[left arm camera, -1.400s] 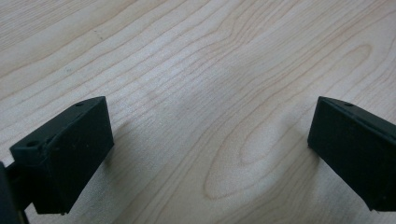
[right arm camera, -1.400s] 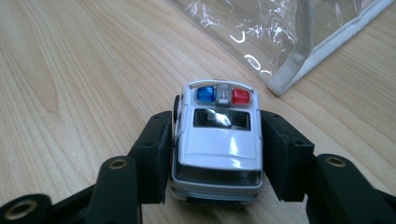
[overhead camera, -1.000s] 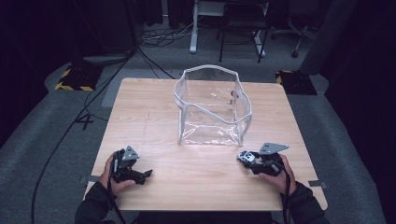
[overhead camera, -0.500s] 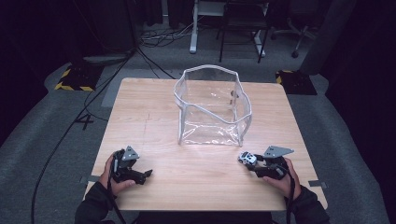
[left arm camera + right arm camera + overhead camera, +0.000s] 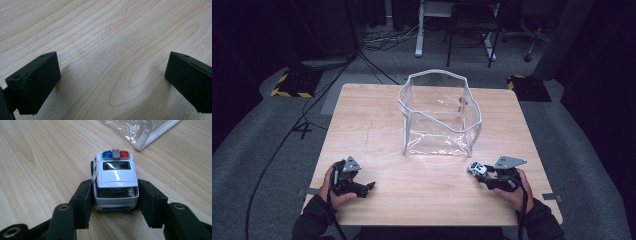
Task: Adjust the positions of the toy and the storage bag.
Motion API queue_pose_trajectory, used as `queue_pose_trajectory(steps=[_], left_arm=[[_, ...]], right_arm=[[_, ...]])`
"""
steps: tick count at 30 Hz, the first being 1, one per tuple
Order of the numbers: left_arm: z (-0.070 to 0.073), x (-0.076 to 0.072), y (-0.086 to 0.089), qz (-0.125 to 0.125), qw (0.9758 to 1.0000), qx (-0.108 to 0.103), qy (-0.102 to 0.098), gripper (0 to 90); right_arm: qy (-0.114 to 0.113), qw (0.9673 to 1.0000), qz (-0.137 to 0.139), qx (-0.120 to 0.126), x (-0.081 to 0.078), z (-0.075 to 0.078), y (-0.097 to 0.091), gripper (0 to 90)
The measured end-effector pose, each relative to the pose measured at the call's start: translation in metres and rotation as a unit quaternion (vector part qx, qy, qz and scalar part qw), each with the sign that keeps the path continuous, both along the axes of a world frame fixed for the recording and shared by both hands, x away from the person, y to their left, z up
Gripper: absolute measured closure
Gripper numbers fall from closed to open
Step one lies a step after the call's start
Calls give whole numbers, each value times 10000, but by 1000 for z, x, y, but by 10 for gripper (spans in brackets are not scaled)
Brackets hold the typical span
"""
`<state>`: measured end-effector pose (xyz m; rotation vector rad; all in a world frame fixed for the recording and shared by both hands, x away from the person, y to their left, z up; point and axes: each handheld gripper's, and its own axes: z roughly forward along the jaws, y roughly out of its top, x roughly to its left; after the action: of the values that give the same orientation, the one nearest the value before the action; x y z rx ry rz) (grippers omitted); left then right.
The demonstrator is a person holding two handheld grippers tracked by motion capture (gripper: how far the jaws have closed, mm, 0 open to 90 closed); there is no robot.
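Wooden table [image 5: 377, 125] at the centre of a dark room, grey floor all round. Clear plastic bag [image 5: 439, 115] upright on the far middle of the table, white-trimmed mouth open to the top; one white-edged corner of the bag [image 5: 140, 132] just beyond the toy car in the right gripper view.

Left gripper [image 5: 362, 189] near the table's front edge, well to the left of the bag and nearer the person, held in the left hand [image 5: 334, 187]. Jaws spread wide in the left gripper view [image 5: 110, 82], with bare wood grain between the two black pads and nothing touching them.

Right gripper [image 5: 482, 172] near the front edge too, on the bag's right side and a little in front of it, held in the right hand [image 5: 512, 187]. Jaws just closed in and now clamped on the rear flanks of a toy police car [image 5: 115, 182], one pad on each side. Toy police car [image 5: 477, 168] white, blue and red light bar on the roof, wheels on the table, nose toward the bag, near its front right corner but not touching it.
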<state>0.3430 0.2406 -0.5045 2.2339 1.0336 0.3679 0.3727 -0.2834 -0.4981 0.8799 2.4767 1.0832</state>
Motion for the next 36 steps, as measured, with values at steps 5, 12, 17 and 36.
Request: queue_pose_trajectory(steps=[5, 12, 17, 36], left_arm=[[0, 0, 0, -3, 10000, 9, -2, 2], [0, 0, 0, -4, 10000, 6, -2, 2], [0, 0, 0, -1, 10000, 1, -2, 2], [-1, -2, 0, 39, 10000, -44, 34, 6]], right_arm=[[-107, 9999, -98, 68, 0, 3, -3, 486], [-150, 9990, -242, 340, 1, 6, -10, 486], [-238, 9983, -310, 424, 3, 9, -13, 486], [-634, 9948, -598, 526, 3, 34, -22, 486]])
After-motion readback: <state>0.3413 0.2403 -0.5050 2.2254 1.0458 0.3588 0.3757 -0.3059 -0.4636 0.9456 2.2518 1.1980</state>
